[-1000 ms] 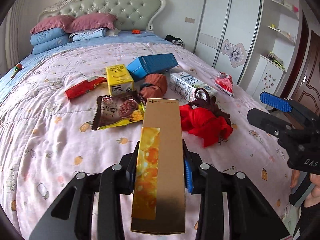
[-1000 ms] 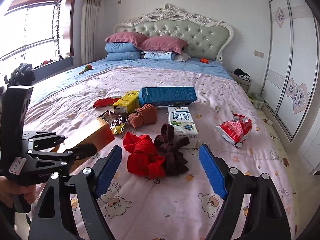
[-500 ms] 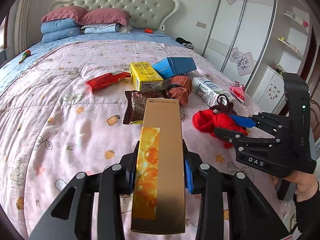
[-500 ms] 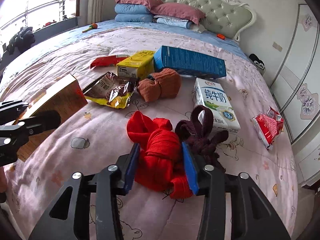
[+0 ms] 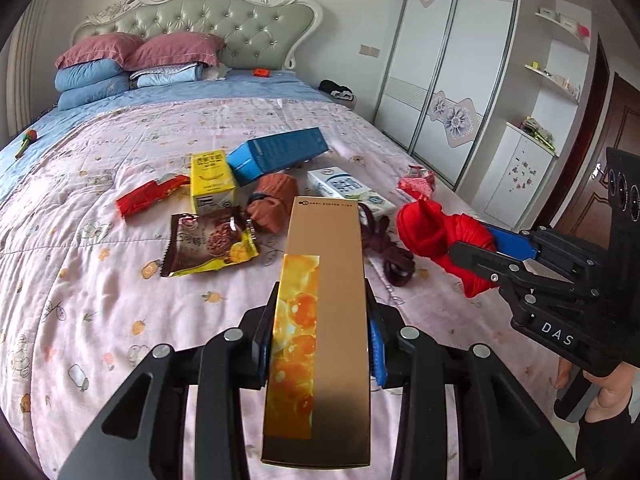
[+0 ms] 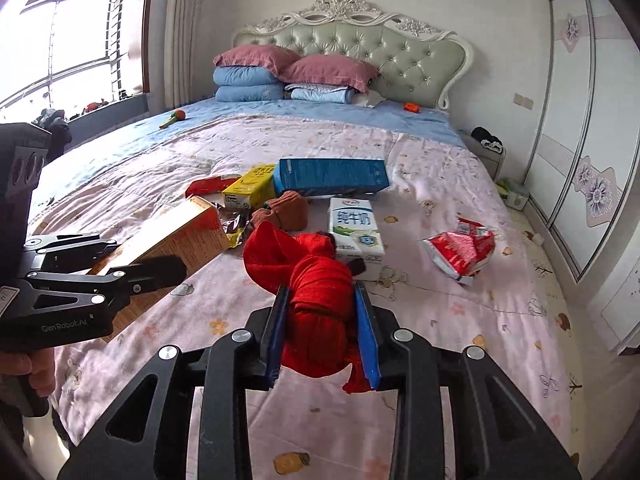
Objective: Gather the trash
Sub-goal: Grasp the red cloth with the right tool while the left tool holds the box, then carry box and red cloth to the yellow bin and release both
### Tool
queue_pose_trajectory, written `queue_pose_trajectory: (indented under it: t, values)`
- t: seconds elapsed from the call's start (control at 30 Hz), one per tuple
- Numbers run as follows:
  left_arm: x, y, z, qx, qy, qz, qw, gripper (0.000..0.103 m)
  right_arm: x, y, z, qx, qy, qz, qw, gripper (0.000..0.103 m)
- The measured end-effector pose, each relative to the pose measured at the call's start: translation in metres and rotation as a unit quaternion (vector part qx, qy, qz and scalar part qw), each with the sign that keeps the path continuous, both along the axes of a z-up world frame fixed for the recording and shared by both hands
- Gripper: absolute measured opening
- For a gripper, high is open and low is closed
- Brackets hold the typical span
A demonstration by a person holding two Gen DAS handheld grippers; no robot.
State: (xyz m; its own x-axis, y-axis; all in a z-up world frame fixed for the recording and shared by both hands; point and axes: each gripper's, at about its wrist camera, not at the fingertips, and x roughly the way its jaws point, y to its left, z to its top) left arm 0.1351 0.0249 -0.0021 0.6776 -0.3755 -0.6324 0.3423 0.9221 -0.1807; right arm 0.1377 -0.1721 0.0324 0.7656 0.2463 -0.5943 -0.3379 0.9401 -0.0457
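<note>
My left gripper [image 5: 320, 320] is shut on a long gold box [image 5: 326, 300] and holds it above the bed; the box also shows in the right wrist view [image 6: 176, 240]. My right gripper [image 6: 320, 312] is shut on a red sock bundle [image 6: 316, 280], lifted off the quilt; the bundle also shows in the left wrist view [image 5: 440, 236]. On the quilt lie a brown snack wrapper [image 5: 208, 246], a yellow carton [image 5: 212, 184], a red wrapper [image 5: 148, 198], a blue box [image 5: 280, 152], a milk carton [image 6: 354, 228] and a red snack bag [image 6: 460, 248].
A brown sock bundle [image 5: 276, 200] and a dark maroon sock [image 5: 390, 248] lie among the trash. Pillows [image 6: 288, 76] are stacked at the headboard. A white wardrobe [image 5: 448, 60] stands to the right of the bed. A window [image 6: 72, 48] is on the left.
My right gripper closed on the red sock bundle and lifted it off the quilt. My left gripper kept hold of the gold box and shifted slightly.
</note>
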Motion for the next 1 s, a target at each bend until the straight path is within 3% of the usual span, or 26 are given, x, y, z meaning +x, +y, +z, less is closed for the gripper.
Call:
queue_pose_trajectory:
  t: [0.23, 0.43, 0.7, 1.0]
  values:
    - [-0.011, -0.091, 0.010, 0.013, -0.006, -0.063, 0.9979, 0.037, -0.035, -0.092, 0.013, 0.025, -0.019, -0.070, 0.997, 0.031]
    - [-0.018, -0.182, 0.008, 0.018, 0.004, -0.136, 0.9905, 0.037, -0.068, -0.179, 0.013, 0.046, -0.030, -0.133, 0.990, 0.031]
    - [-0.020, -0.309, -0.009, 0.011, 0.045, -0.234, 0.9711, 0.037, -0.113, -0.298, 0.005, 0.059, -0.028, -0.244, 0.968, 0.031]
    - [-0.017, -0.441, -0.044, 0.016, 0.114, -0.308, 0.9444, 0.037, -0.145, -0.401, -0.039, 0.091, 0.011, -0.341, 0.935, 0.031]
